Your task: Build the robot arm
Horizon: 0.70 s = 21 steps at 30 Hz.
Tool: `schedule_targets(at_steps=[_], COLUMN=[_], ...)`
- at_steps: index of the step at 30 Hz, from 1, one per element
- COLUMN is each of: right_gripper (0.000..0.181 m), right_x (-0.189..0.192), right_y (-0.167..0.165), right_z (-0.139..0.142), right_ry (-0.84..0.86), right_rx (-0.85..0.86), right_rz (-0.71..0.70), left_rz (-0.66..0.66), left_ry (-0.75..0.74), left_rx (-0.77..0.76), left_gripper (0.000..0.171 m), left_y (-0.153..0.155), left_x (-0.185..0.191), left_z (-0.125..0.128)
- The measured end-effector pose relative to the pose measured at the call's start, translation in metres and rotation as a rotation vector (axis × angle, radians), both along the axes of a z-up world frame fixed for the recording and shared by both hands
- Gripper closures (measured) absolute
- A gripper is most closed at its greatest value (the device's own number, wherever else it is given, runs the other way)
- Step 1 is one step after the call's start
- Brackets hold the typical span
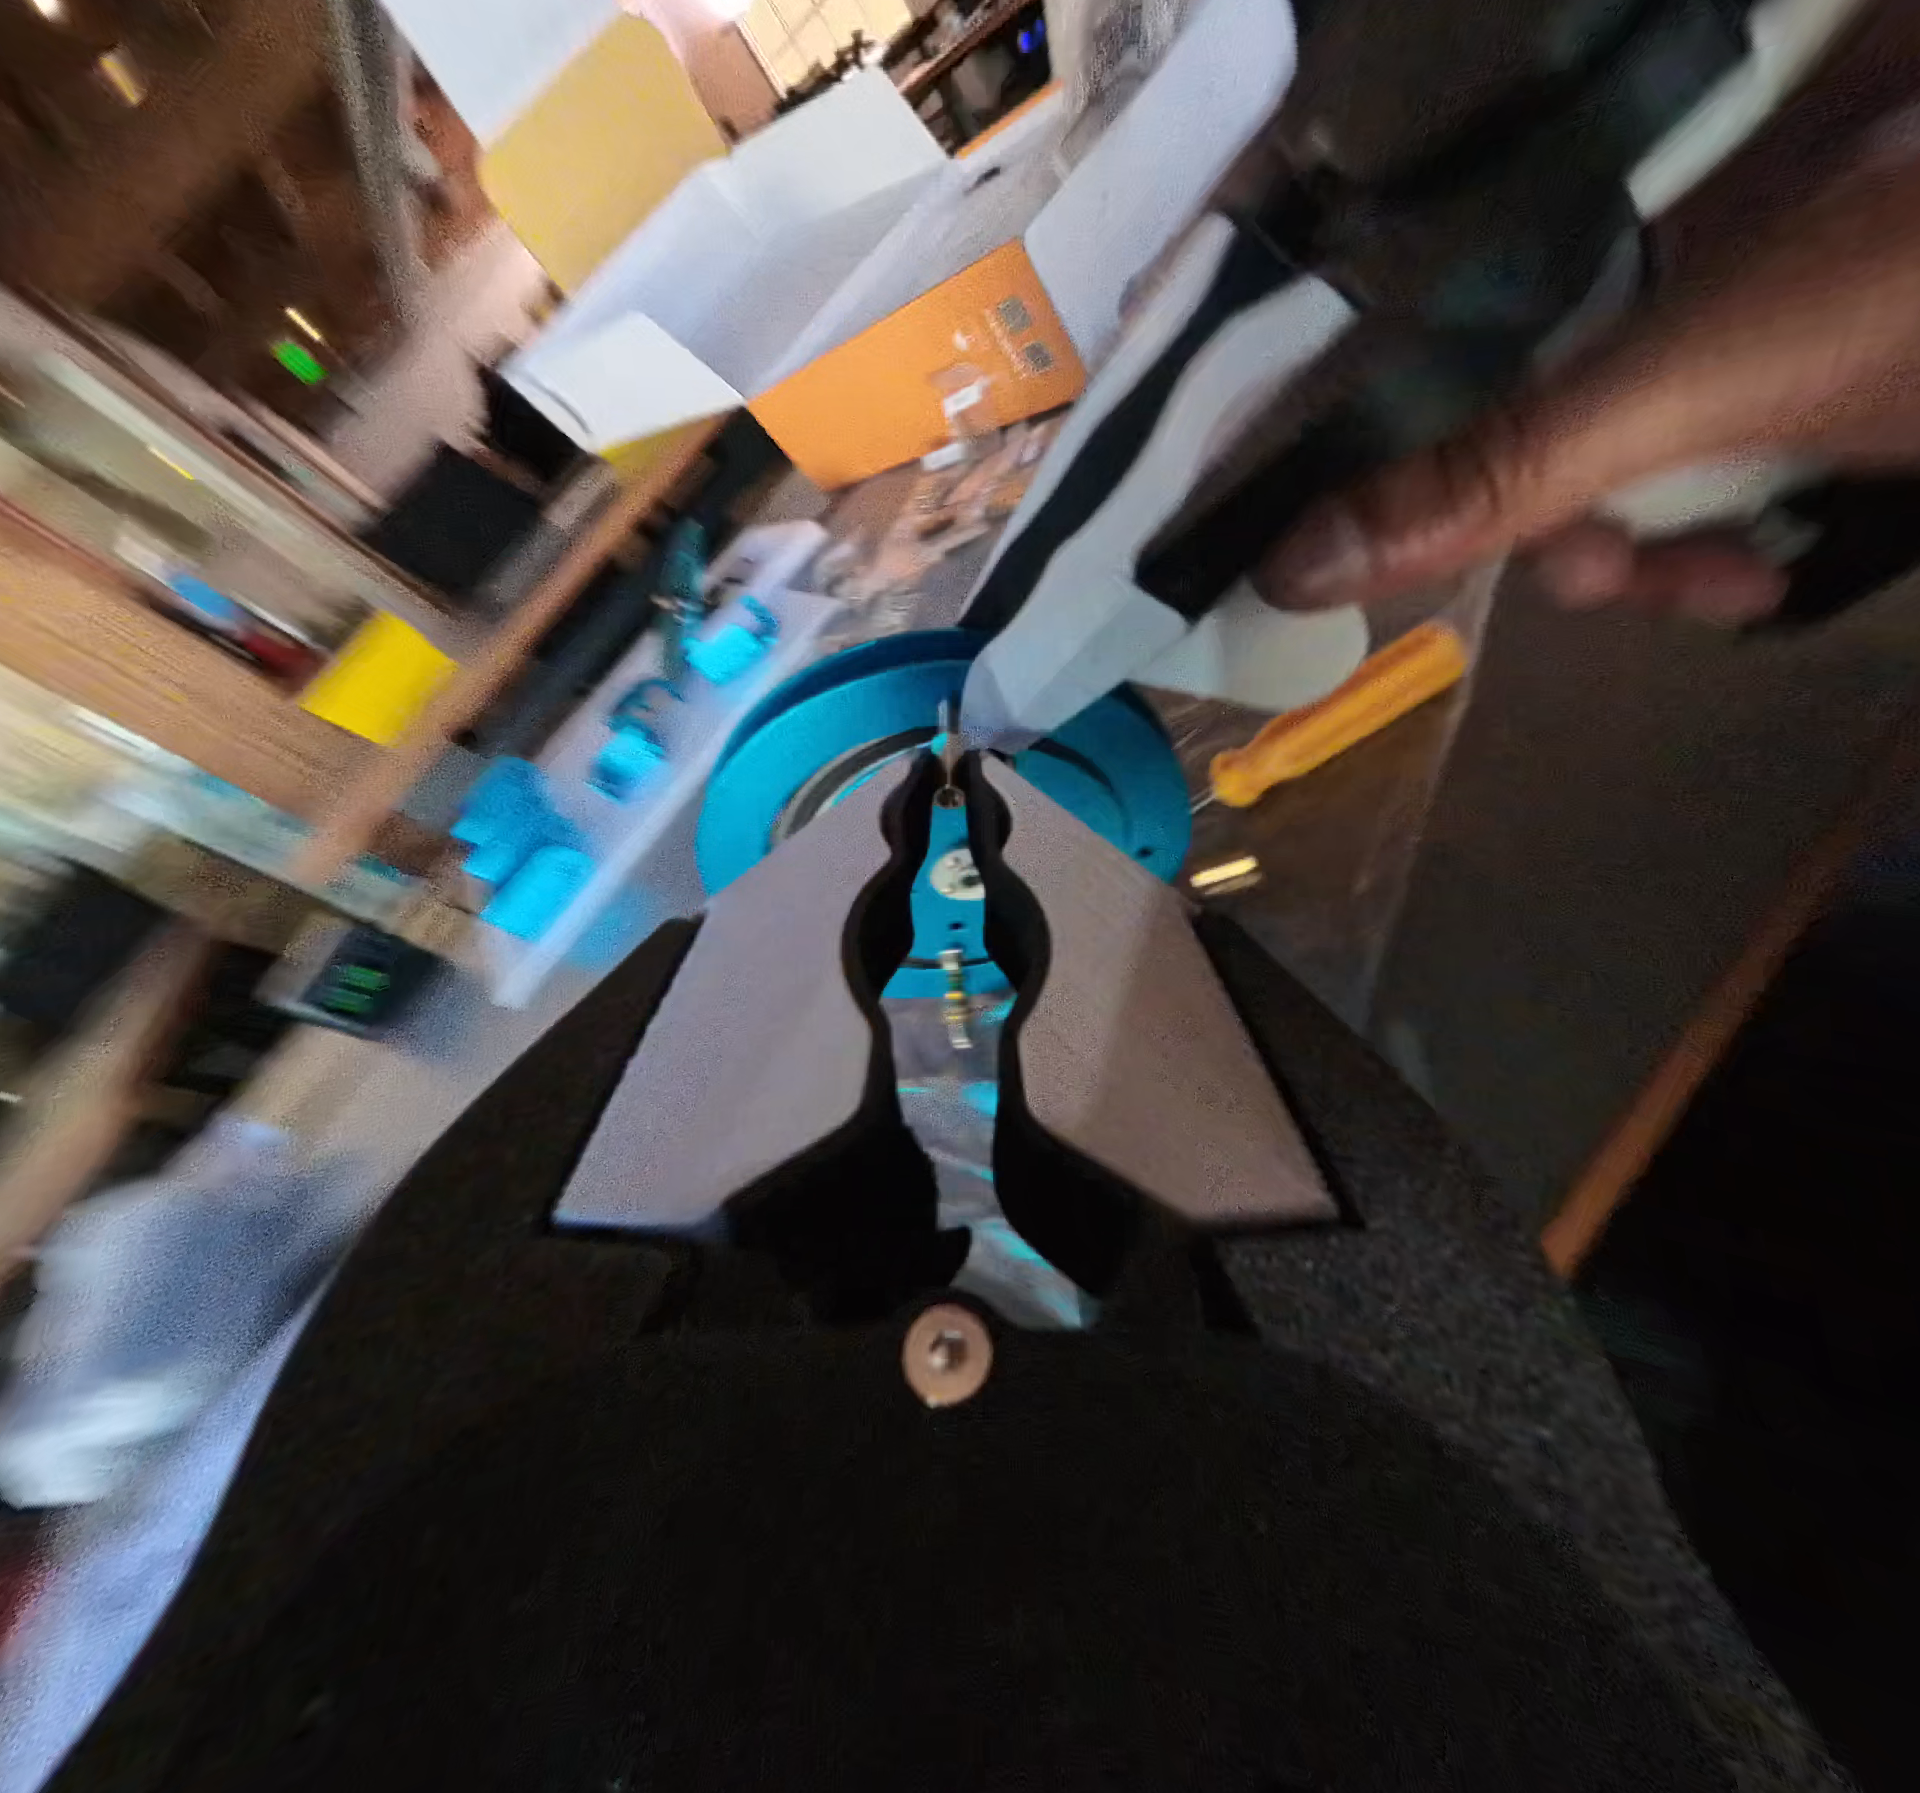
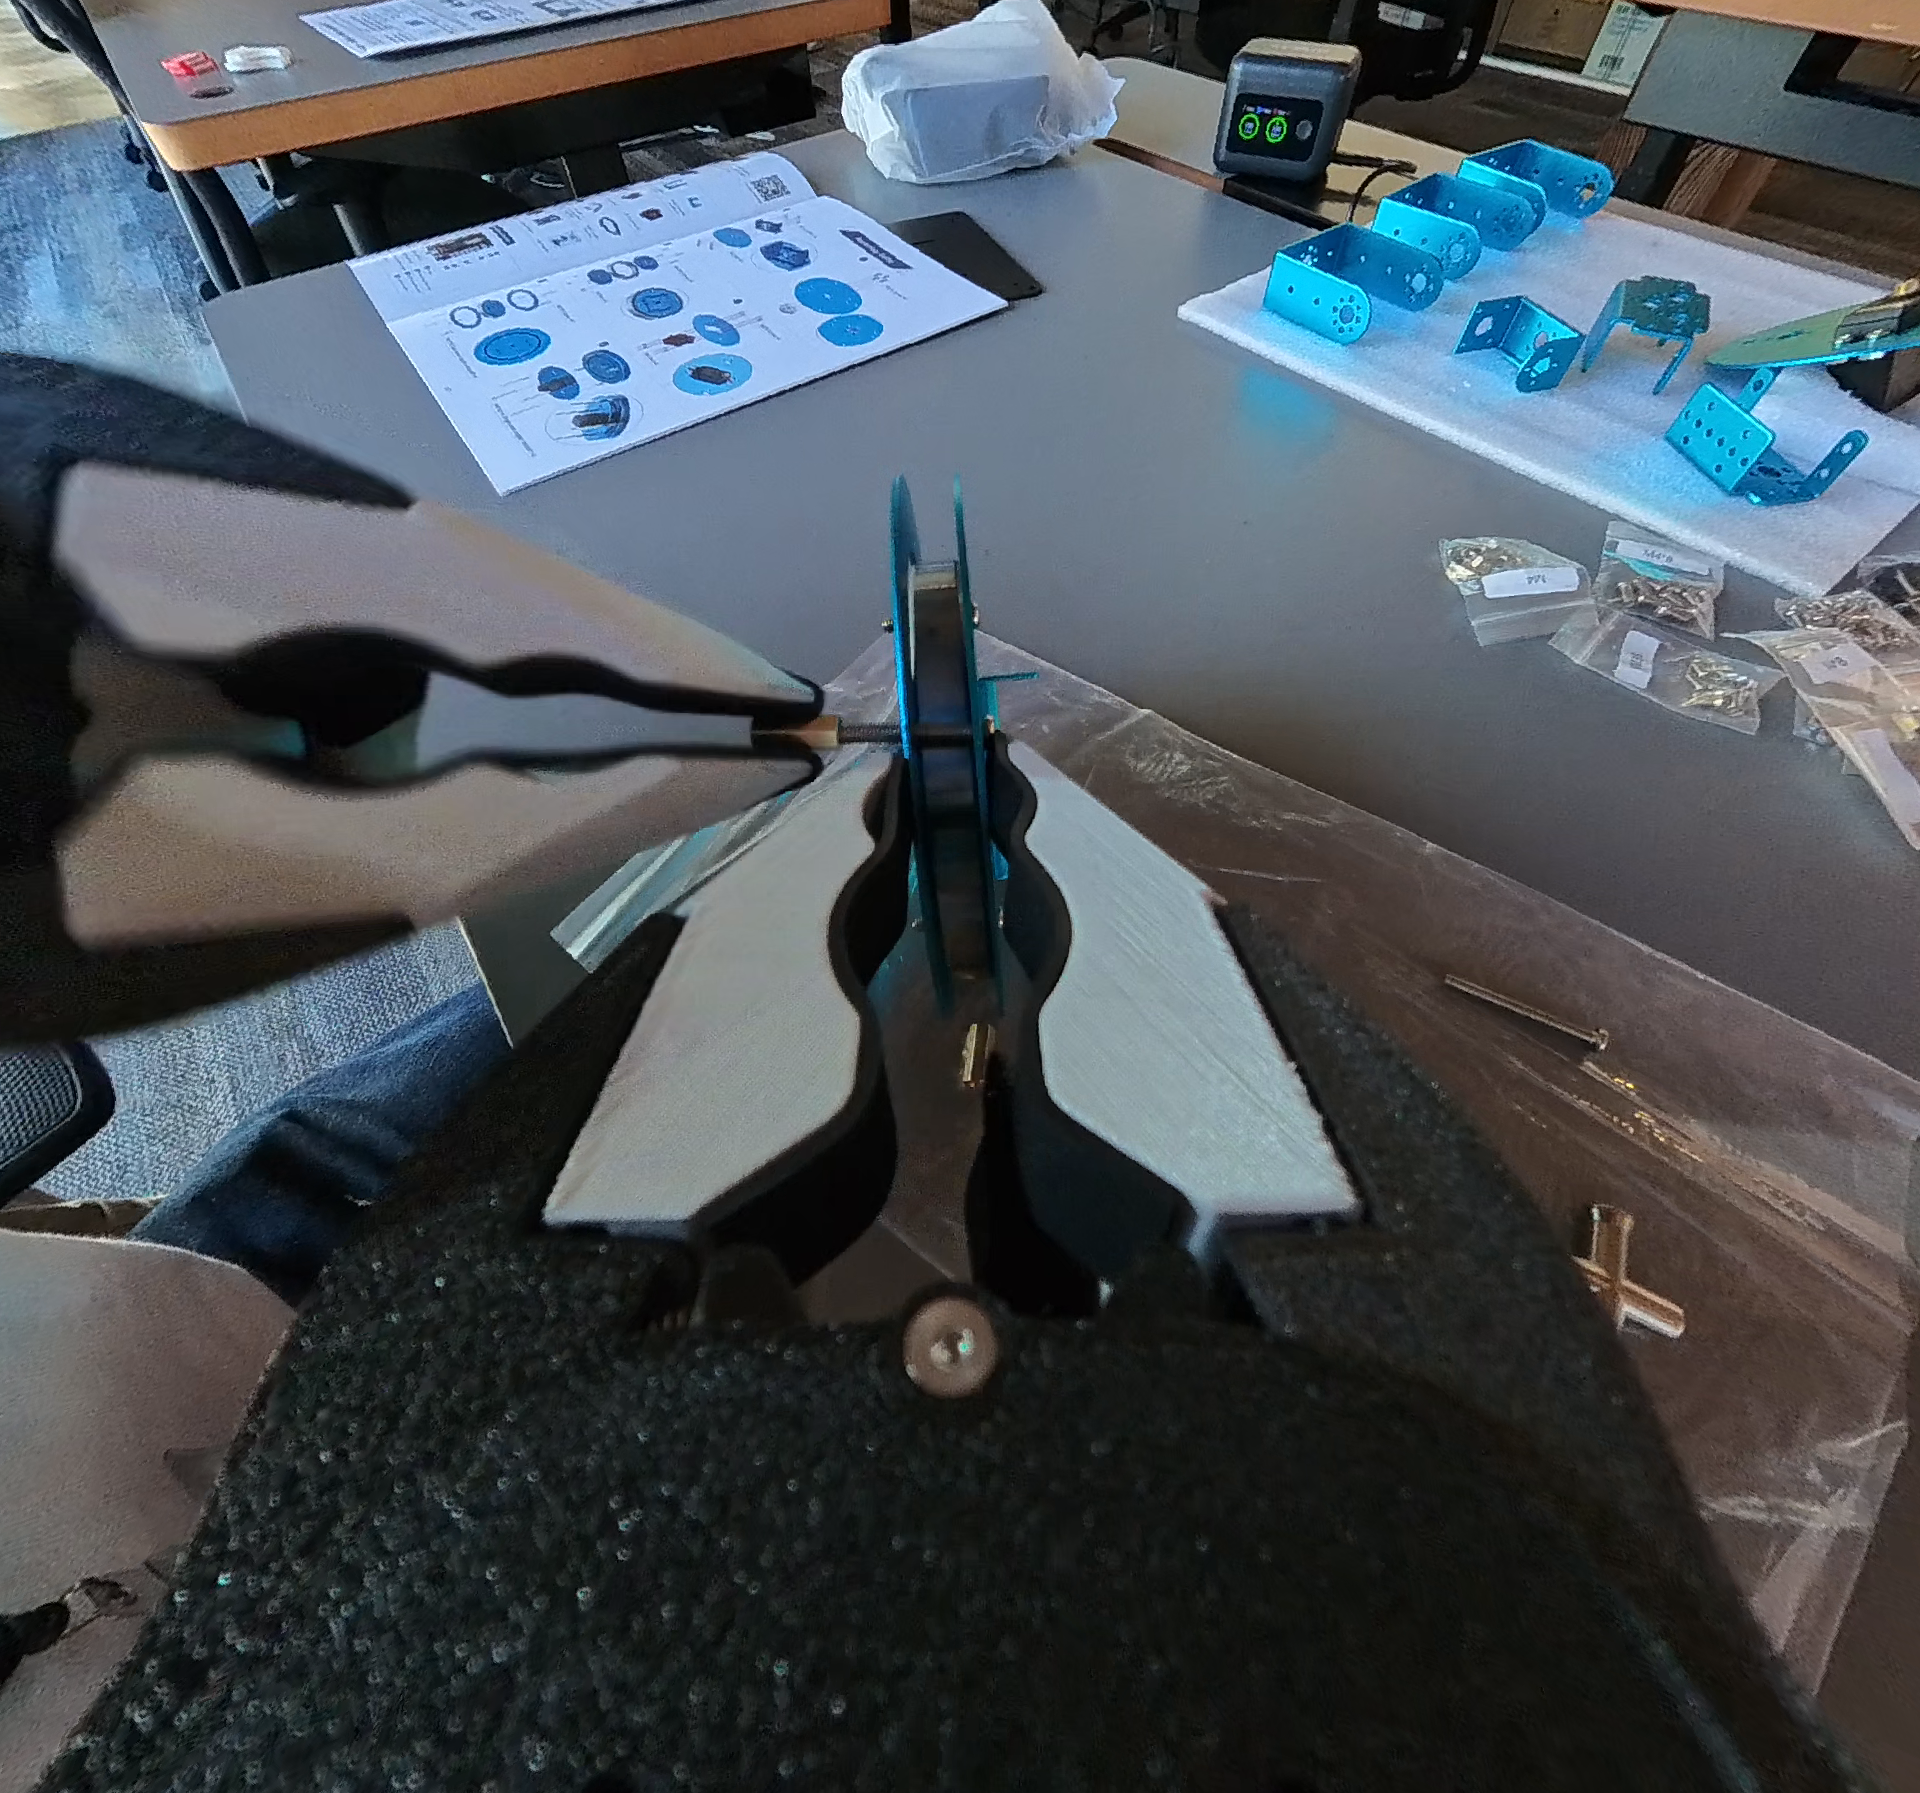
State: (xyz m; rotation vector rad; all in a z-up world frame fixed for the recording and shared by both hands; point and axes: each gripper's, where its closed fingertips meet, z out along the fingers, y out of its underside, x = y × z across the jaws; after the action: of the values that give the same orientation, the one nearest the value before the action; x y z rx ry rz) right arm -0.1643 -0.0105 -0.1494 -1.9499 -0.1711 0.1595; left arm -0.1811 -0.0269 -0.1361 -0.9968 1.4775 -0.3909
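My right gripper [image 2: 940, 761] is shut on a blue disc assembly [image 2: 928, 600], two blue discs with a black ring between them, held on edge above a plastic sheet. My left gripper [image 2: 808, 733] comes in from the left, shut on a small brass standoff [image 2: 826, 732] whose thin threaded end touches the disc's left face. In the blurred left wrist view, my left gripper [image 1: 948, 775] pinches the standoff [image 1: 948, 793] against the blue disc [image 1: 1101, 787]. The right gripper [image 1: 987, 720] reaches in from the upper right, held by a hand [image 1: 1507, 496].
An open instruction booklet [image 2: 675, 309] lies on the grey table [image 2: 1143, 496]. Blue metal brackets [image 2: 1351, 289] sit on white foam, with bags of screws [image 2: 1652, 600] nearby. A long screw [image 2: 1527, 1011] and cross wrench [image 2: 1626, 1276] lie right. An orange screwdriver [image 1: 1340, 715] lies beyond the disc. My left and right fingertips are right by each other.
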Motion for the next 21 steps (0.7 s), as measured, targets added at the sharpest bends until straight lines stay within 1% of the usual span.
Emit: schedule_targets(at_steps=[1,2,3,4,5,6,7,8,10,11,12,13,14,15,16,18,19,20,21], right_gripper=[0.168,0.168,0.168,0.168,0.168,0.169,0.169,0.168,0.169,0.169,0.168,0.168,0.169,0.168,0.168,0.168,0.168,0.168,0.168], right_x=[0.0,0.001,0.002,0.002,0.002,0.001,0.001,0.001,0.002,0.002,0.002,0.001,0.001,0.001,0.001,0.0,0.001,0.001,0.001], right_y=[0.0,0.0,0.0,0.0,0.0,0.0,-0.001,-0.001,-0.001,-0.002,-0.002,-0.002,-0.001,-0.001,-0.001,-0.001,-0.001,-0.001,-0.001], right_z=[0.0,0.0,0.0,0.0,0.0,0.0,0.0,-0.001,-0.001,-0.001,-0.001,-0.001,-0.001,-0.001,-0.001,0.0,0.0,0.0,-0.001], right_ry=[0.003,0.007,0.013,0.017,0.016,0.014,0.014,0.015,0.019,0.019,0.018,0.018,0.017,0.017,0.014,0.013,0.014,0.019,0.019], right_rx=[0.001,0.001,0.001,0.001,0.001,0.0,0.0,-0.001,-0.001,-0.002,-0.002,-0.002,-0.003,-0.003,-0.004,-0.007,-0.009,-0.009,-0.009], right_rz=[-0.001,-0.002,-0.003,-0.004,-0.004,-0.005,-0.006,-0.007,-0.009,-0.01,-0.01,-0.01,-0.01,-0.009,-0.009,-0.008,-0.007,-0.007,-0.007], left_rz=[0.025,0.044,0.054,0.051,0.035,0.01,-0.015,-0.041,-0.097,-0.124,-0.171,-0.219,-0.233,-0.235,-0.225,-0.18,-0.157,-0.129,-0.096], left_ry=[0.039,0.054,0.043,0.015,-0.022,-0.068,-0.122,-0.171,-0.242,-0.257,-0.271,-0.286,-0.29,-0.294,-0.306,-0.322,-0.312,-0.289,-0.252], left_rx=[0.236,0.386,0.425,0.357,0.222,0.053,-0.146,-0.367,-0.789,-0.967,-1.118,-1.228,-1.284,-1.299,-1.279,-1.175,-1.087,-0.95,-0.752], left_gripper=[0.167,0.167,0.167,0.166,0.166,0.163,0.153,0.148,0.147,0.148,0.149,0.152,0.155,0.158,0.165,0.166,0.166,0.167,0.167], left_y=[0.001,0.001,0.001,0.001,-0.001,-0.002,-0.004,-0.004,-0.003,-0.002,-0.004,-0.006,-0.007,-0.007,-0.006,-0.005,-0.005,-0.005,-0.004], left_x=[0.0,0.001,0.002,0.002,0.001,0.0,-0.002,-0.003,-0.003,-0.002,-0.001,-0.001,0.0,0.0,0.0,0.001,0.001,0.002,0.002], left_z=[0.0,0.0,0.0,0.0,0.0,0.003,0.007,0.011,0.013,0.01,0.007,0.007,0.004,0.002,0.002,0.003,0.001,0.0,-0.001])
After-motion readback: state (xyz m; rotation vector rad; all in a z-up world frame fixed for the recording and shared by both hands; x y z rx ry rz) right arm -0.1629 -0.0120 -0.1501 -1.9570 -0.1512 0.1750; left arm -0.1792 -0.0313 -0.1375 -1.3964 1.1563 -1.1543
